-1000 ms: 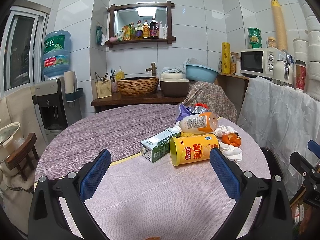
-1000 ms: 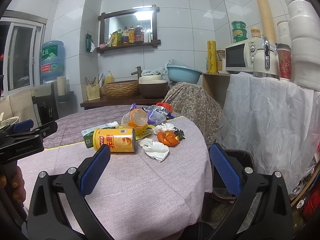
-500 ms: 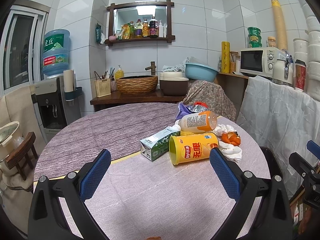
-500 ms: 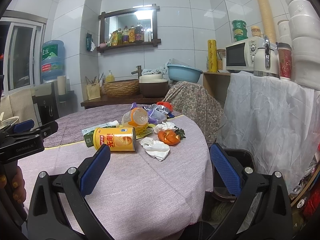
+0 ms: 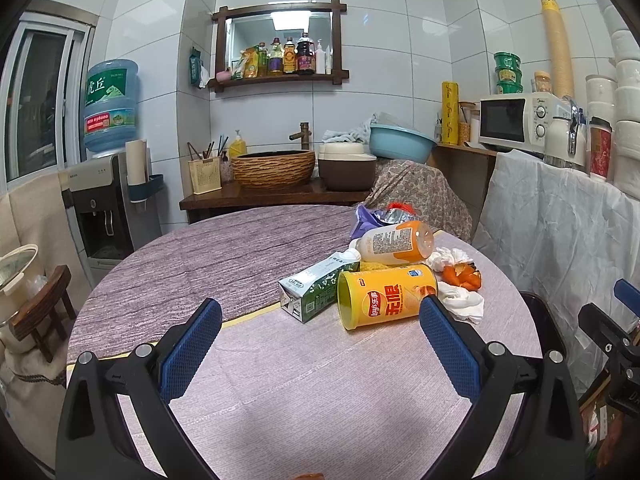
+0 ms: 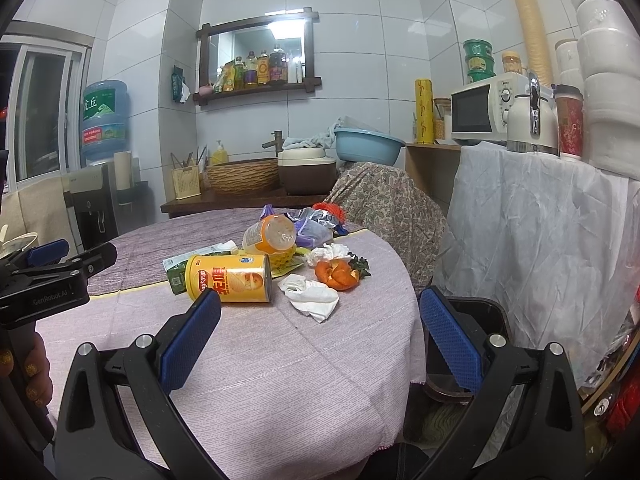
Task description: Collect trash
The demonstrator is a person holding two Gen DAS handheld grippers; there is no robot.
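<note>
Trash lies in a heap on the round table: a yellow chip can on its side, a green-and-white carton, an orange-capped bottle, crumpled tissue, orange peel and purple and foil wrappers. My left gripper is open, hovering short of the can with nothing between its fingers. My right gripper is open too, near the table's edge, in front of the tissue. A dark bin stands on the floor beside the table.
A counter behind the table holds a woven basin, a brown pot and a blue bowl. A patterned cloth covers a chair. White sheeting drapes the right-hand shelf with the microwave. A water dispenser stands at left.
Both grippers have drifted slightly nearer the trash heap, which sits a little larger in each view. Both stay open and nothing has been picked up.
</note>
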